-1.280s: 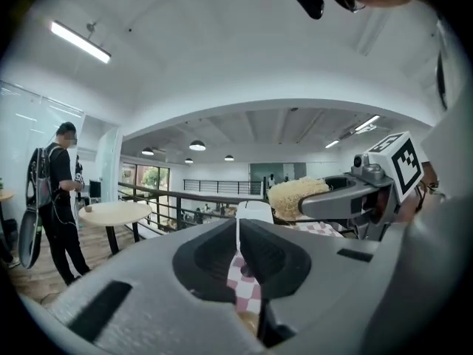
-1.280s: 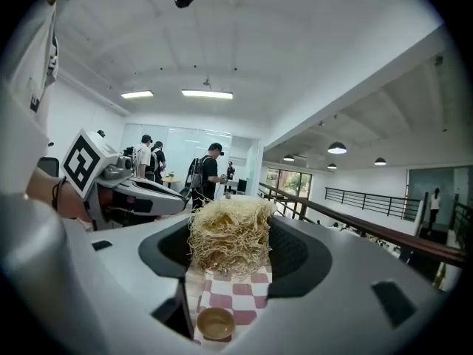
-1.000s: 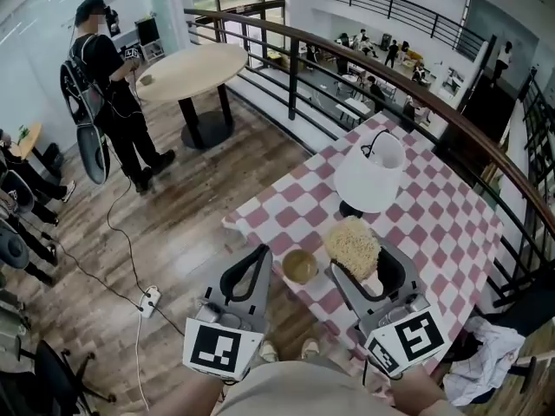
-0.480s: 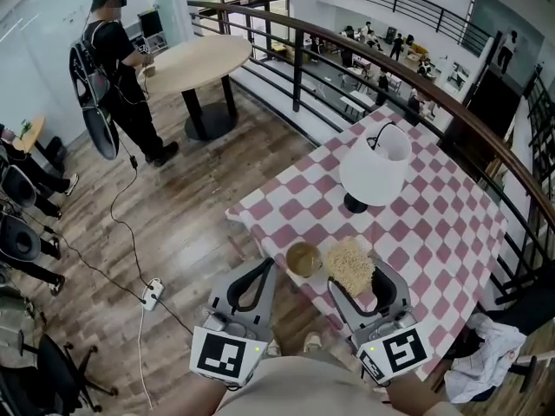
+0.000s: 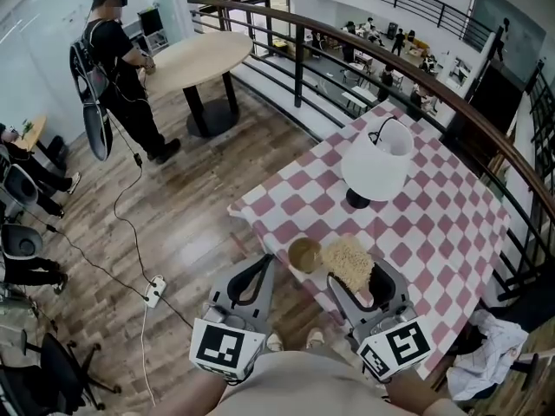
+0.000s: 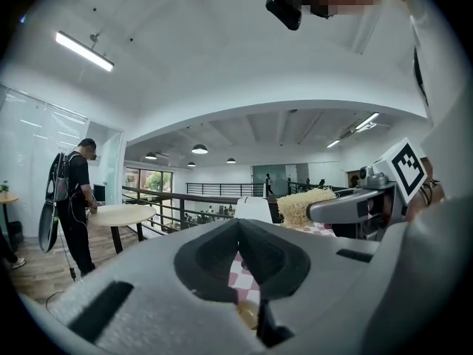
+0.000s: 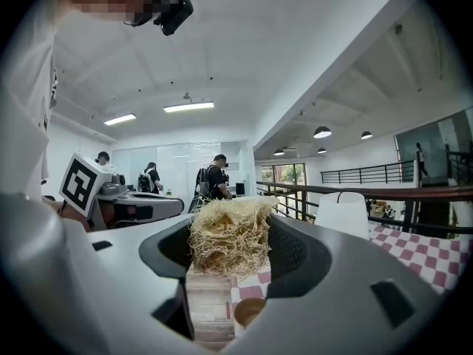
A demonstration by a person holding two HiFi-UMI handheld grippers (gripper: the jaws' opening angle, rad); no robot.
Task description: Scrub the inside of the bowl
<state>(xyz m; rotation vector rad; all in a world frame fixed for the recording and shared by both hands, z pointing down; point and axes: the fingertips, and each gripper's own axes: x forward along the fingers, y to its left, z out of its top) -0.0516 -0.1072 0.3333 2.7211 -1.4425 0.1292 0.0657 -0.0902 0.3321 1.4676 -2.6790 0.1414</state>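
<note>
Straw-coloured scrubber [image 5: 348,259] clamped in right gripper [image 5: 357,277] | left gripper [image 5: 263,263] pinched together, empty | step: reach for bowl [image 5: 304,255] | next: steady bowl, press scrubber inside

Small brown bowl [image 5: 303,255] upright on checked tablecloth [image 5: 416,224], straw-coloured scrubber [image 5: 349,258] in right claw [image 5: 354,274], just beside

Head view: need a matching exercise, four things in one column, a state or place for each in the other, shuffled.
Things:
1. bowl
2. loofah scrubber
3. lamp
4. left tongs

States or places:
A. shut, nothing held
B. white, upright
C. clamped in the right tongs
D. on the checked table, near its edge

Pairs: 1-D; 2-C; 3-B; 4-A
</note>
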